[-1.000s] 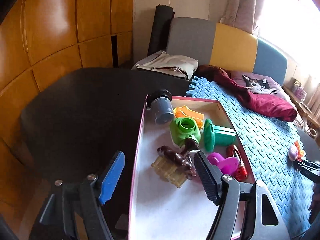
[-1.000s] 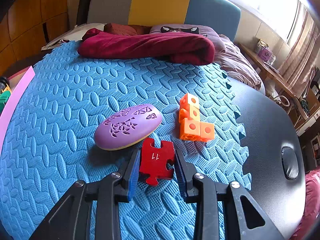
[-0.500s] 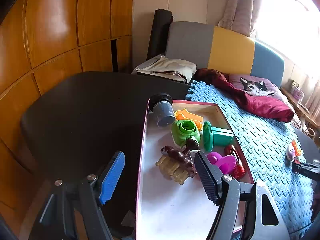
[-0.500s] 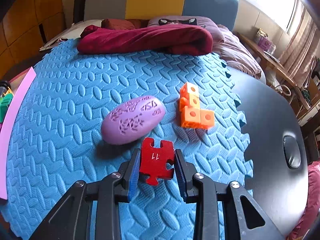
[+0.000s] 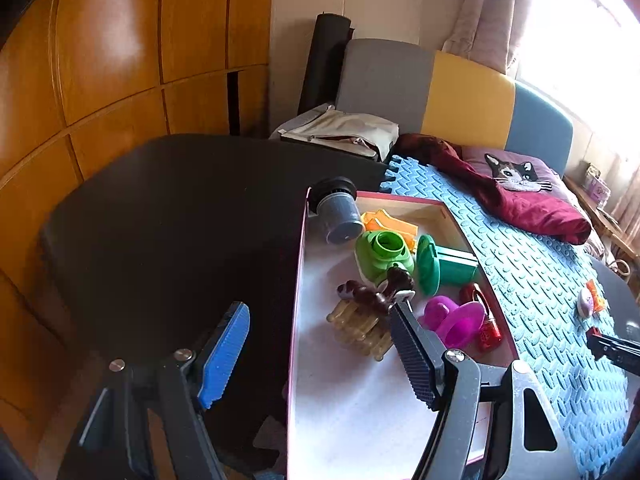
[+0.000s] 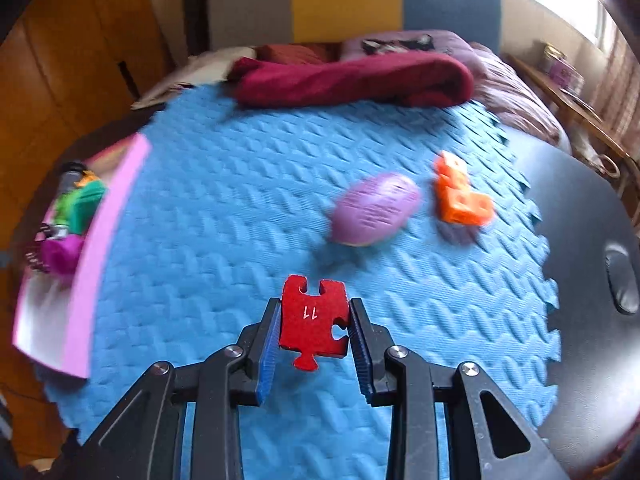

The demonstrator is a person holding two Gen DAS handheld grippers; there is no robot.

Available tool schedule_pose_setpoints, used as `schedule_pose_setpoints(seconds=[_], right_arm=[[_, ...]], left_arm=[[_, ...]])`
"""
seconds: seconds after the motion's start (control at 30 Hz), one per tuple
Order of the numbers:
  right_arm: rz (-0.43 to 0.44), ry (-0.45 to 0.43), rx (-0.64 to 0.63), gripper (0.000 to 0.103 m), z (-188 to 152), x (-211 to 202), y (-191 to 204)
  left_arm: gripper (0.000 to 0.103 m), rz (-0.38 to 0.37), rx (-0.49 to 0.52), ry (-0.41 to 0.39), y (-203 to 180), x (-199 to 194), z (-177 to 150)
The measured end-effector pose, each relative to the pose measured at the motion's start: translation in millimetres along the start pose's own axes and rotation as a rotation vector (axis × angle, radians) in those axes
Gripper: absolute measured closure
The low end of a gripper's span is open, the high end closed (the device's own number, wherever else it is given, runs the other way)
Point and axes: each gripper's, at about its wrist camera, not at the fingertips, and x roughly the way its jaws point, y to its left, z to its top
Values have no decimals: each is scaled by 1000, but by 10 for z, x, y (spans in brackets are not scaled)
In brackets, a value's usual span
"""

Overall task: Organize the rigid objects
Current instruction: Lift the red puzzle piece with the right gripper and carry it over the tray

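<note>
My right gripper pinches a red jigsaw puzzle piece, one blue ribbed pad pressed against each of its side edges. The piece is flat and felt-like in texture, with a knob hanging from its lower edge, a notch in its top edge and another in its right edge, and the white number 11 printed on its face, upside down from my view. It hangs clear above the blue foam mat, lifted off the surface.

Beyond it on the mat lies a purple oval shell with a cut-out pattern, and just beside that on its right an L-shaped cluster of orange snap cubes; both are blurred. Farther back a dark red blanket lies bunched along the mat's far edge. At the left edge of the mat sits a pink-rimmed box.

My left gripper hangs with its jaws spread and nothing between them, straddling the box's left wall. Inside the box are a grey canister, a light green ring-shaped toy, a teal spool, a magenta plastic piece, a small red bottle, orange pieces, a dark brown figure and a translucent amber comb-like piece.
</note>
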Motion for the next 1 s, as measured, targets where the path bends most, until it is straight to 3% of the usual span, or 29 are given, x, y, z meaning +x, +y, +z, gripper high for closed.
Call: schedule_pose_setpoints(seconds=[0.27, 0.5, 0.83, 1.0], right_arm=[[209, -89, -178, 71, 58, -244, 1006], [342, -60, -345, 71, -11, -184, 1952], [435, 50, -431, 71, -94, 284, 2636], [401, 97, -444, 70, -171, 641, 2835]], left_arm=[[30, 4, -44, -4, 154, -22, 11], [30, 56, -105, -14, 449, -61, 18], [30, 100, -145, -9, 685, -39, -32], [31, 97, -140, 8, 684, 17, -60]])
